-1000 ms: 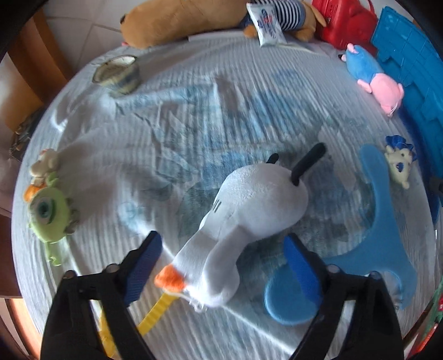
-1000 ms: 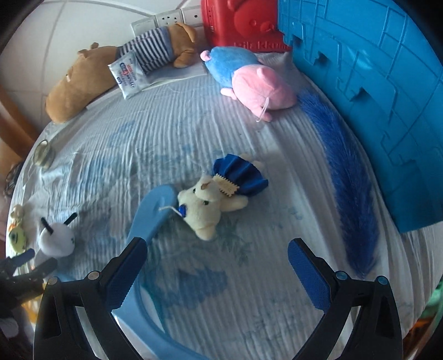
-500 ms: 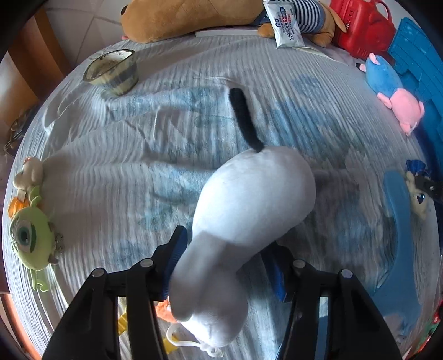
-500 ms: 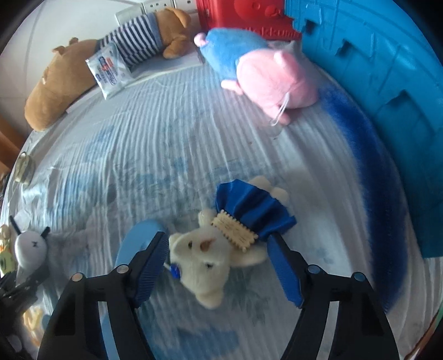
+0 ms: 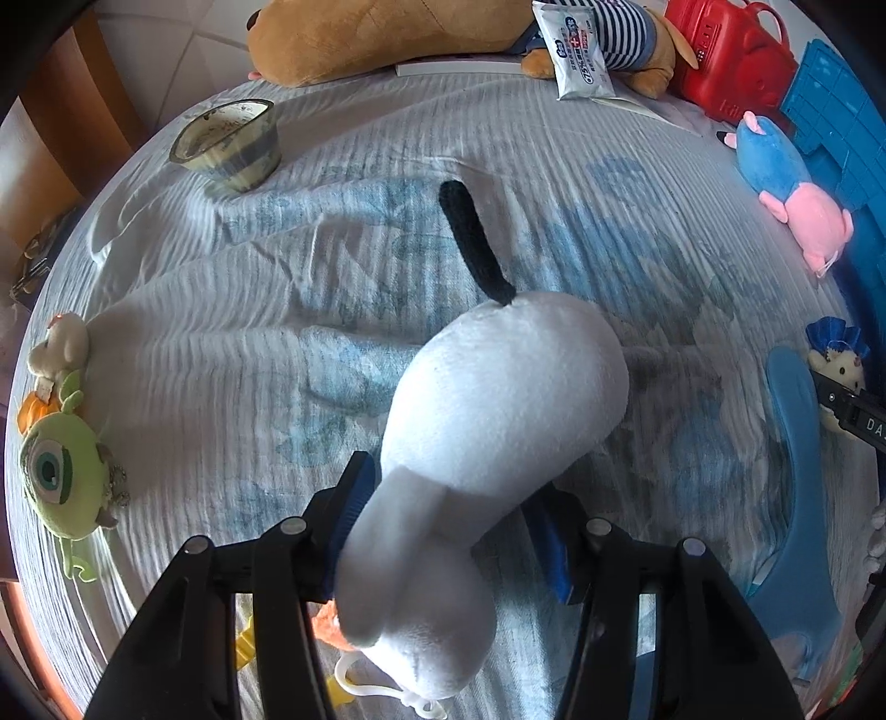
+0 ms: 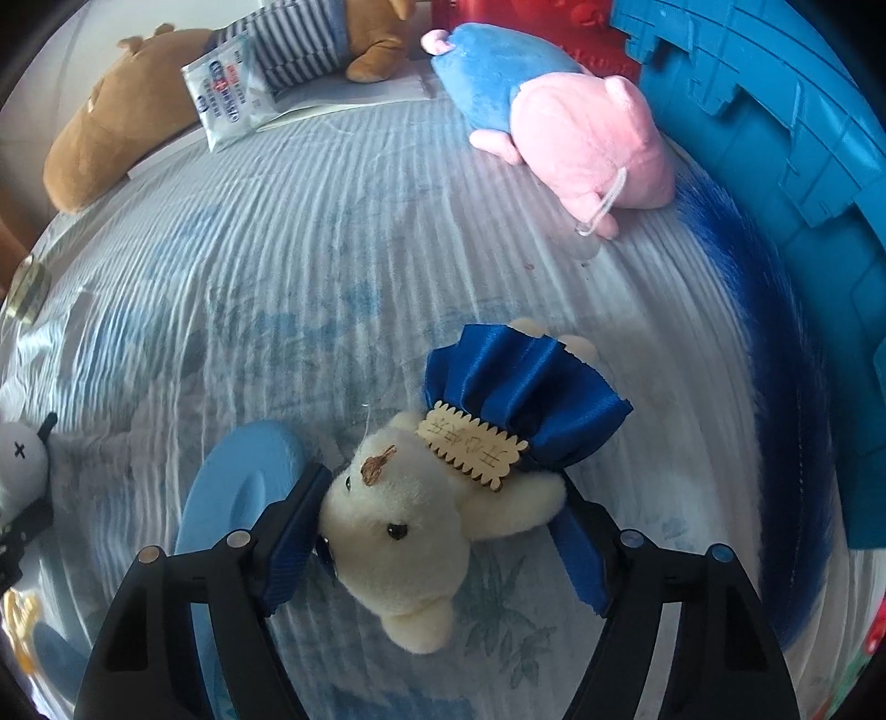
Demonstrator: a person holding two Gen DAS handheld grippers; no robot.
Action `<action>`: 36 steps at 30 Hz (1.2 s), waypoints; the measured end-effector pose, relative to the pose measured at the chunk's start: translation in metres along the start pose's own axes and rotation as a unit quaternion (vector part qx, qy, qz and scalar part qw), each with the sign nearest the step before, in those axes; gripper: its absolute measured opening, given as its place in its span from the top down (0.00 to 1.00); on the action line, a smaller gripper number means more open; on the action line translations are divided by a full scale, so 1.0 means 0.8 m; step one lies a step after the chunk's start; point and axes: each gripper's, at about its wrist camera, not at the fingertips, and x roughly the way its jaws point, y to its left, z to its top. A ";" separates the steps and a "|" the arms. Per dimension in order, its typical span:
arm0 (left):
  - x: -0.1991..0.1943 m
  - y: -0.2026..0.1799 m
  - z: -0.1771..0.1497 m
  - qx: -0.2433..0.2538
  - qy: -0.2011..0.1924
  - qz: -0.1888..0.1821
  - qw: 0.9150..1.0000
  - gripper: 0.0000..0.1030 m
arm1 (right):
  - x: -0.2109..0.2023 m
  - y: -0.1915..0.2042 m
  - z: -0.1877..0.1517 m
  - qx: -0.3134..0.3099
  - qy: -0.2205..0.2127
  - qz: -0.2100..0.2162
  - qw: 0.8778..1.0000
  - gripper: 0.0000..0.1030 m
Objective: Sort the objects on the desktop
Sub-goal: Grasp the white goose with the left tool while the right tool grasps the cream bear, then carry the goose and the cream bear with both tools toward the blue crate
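The left gripper (image 5: pixel 451 520) is closed around the narrow part of a white plush toy (image 5: pixel 498 421), its blue pads (image 5: pixel 354 498) pressing in on both sides. The toy has a black ear (image 5: pixel 473 238) sticking up, an orange part (image 5: pixel 332 626) below and a white loop cord (image 5: pixel 376 687) at the near end; it sits near the middle of the desk, which is covered by a pale blue patterned cloth (image 5: pixel 332 249).

The right gripper (image 6: pixel 443 526) is nearly closed around a small cream bear (image 6: pixel 410 531). One pad touches the bear's head; whether the other pad touches its arm cannot be told. The bear wears a dark blue satin dress (image 6: pixel 520 399) and a tan wooden tag (image 6: pixel 470 448) with printed characters, too small to read surely. It lies toward the right edge of the desk, just beside a light blue plastic piece (image 6: pixel 238 487).

At the far edge lie a big brown plush dog (image 5: pixel 387 33) in a striped shirt and a white wipes packet (image 5: pixel 581 50) with blue print, unreadable. A red case (image 5: pixel 731 61) and a blue plastic crate (image 6: pixel 775 138) stand at the far right corner, with a blue and pink plush pig (image 6: pixel 570 127) near them. A roll of tape (image 5: pixel 227 144) sits at the far left, and a green one-eyed plush (image 5: pixel 58 476) lies at the left edge, touching a small pale plush (image 5: pixel 58 349).
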 end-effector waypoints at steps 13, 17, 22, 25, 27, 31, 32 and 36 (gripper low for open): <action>-0.077 -0.007 0.004 0.015 -0.056 -0.006 0.998 0.67 | -0.070 0.009 -0.011 -0.042 -0.060 0.034 0.997 0.59; -0.109 -0.013 0.000 0.014 -0.079 -0.017 0.997 0.67 | -0.107 0.012 -0.015 -0.052 -0.083 0.045 0.994 0.59; -0.130 -0.026 -0.014 0.020 -0.088 -0.036 0.995 0.67 | -0.145 0.019 -0.031 -0.070 -0.100 0.060 0.991 0.59; -0.140 -0.039 -0.026 0.027 -0.091 -0.048 0.994 0.67 | -0.165 0.026 -0.047 -0.082 -0.107 0.062 0.989 0.59; -0.148 -0.051 -0.035 0.032 -0.094 -0.054 0.994 0.67 | -0.178 0.027 -0.060 -0.090 -0.109 0.065 0.988 0.59; -0.169 -0.080 -0.061 0.039 -0.101 -0.061 0.992 0.67 | -0.202 0.022 -0.089 -0.101 -0.112 0.071 0.986 0.59; -0.175 -0.088 -0.068 0.040 -0.103 -0.062 0.992 0.67 | -0.207 0.019 -0.096 -0.103 -0.112 0.072 0.986 0.59; -0.199 -0.121 -0.097 0.044 -0.109 -0.068 0.991 0.67 | -0.229 -0.005 -0.128 -0.114 -0.115 0.081 0.983 0.59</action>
